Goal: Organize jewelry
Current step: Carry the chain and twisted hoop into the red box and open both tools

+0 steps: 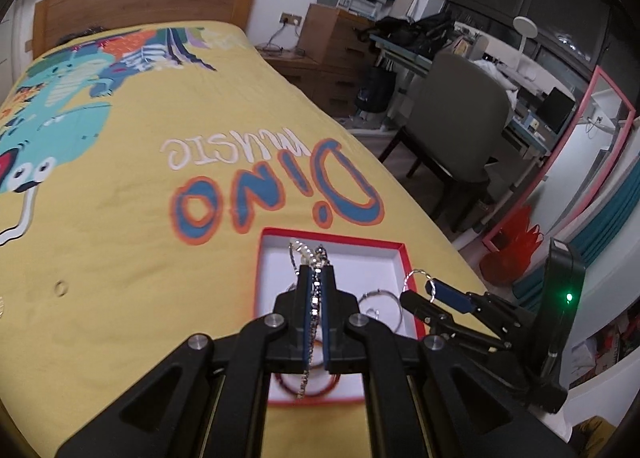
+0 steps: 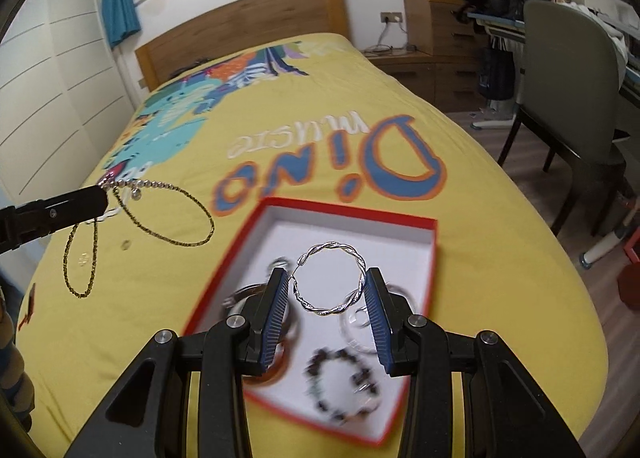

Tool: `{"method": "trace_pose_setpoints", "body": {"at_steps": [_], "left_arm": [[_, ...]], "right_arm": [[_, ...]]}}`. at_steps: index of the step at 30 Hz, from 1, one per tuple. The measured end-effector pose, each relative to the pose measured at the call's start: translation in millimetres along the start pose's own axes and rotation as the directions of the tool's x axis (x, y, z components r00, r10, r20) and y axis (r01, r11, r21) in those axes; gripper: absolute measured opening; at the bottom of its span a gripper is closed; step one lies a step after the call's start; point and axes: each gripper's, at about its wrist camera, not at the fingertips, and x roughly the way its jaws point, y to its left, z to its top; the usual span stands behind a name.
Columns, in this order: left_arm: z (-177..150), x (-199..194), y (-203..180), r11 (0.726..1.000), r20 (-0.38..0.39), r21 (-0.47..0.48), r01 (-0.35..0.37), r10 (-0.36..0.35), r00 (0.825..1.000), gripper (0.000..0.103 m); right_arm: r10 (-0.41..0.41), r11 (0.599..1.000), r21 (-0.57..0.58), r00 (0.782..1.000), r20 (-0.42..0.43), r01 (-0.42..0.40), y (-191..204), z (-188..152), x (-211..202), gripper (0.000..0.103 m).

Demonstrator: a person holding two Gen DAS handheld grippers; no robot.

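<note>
Twisted silver hoop earring (image 2: 330, 281) sat between the blue pads of the right hand-held gripper (image 2: 329, 300), spanning the gap side to side, ring plane facing the camera. Jaws were part open and clamped across its width, so it was grasped. It hung directly above the shallow red-rimmed white cardboard box (image 2: 433, 242) on the yellow dinosaur-print bedspread (image 2: 480, 218). The drop target was straight below and slightly ahead of the fingertips, so the right hand was the nearer one for this piece.

Hoop looked thin, rope-twisted and shiny, with its hinge clasp at the upper left near the left pad.

Left hand-held gripper (image 1: 317, 272) was fully clenched on a thin silver beaded chain (image 1: 316, 298). In the right wrist view the chain (image 2: 168, 214) dangled in two long loops off to the left of the box, over bare bedspread. In the left wrist view it ran lengthwise between the pads, over the box.

Already in the box: a dark beaded bracelet (image 2: 340, 386), a brown-red bangle (image 2: 276, 374) and blurred silver rings (image 2: 360, 326).

Judgement: both pieces needed lowering into the box; the chain's loops could snag the rim.
</note>
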Motion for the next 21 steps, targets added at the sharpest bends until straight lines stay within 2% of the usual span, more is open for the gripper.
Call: {"method": "trace_pose_setpoints", "body": {"at_steps": [10, 16, 21], "left_arm": [[15.7, 93.7, 6.0, 1.0, -0.088, -0.01, -0.019, 0.018, 0.996, 0.003], [-0.2, 131.7, 21.4, 0.998, -0.15, -0.024, -0.064, 0.059, 0.987, 0.004], [-16.7, 146.3, 31.8, 0.996, -0.197, -0.035, -0.086, 0.078, 0.977, 0.005]], "right_arm": [[-0.007, 1.0, -0.001, 0.996, -0.085, 0.007, -32.2, 13.5, 72.1, 0.04], [-0.016, 1.0, -0.028, 0.99, -0.142, 0.013, -35.2, 10.5, 100.2, 0.04], [-0.033, 0.998, -0.065, 0.985, -0.168, 0.022, -32.6, 6.6, 109.9, 0.04]]}}
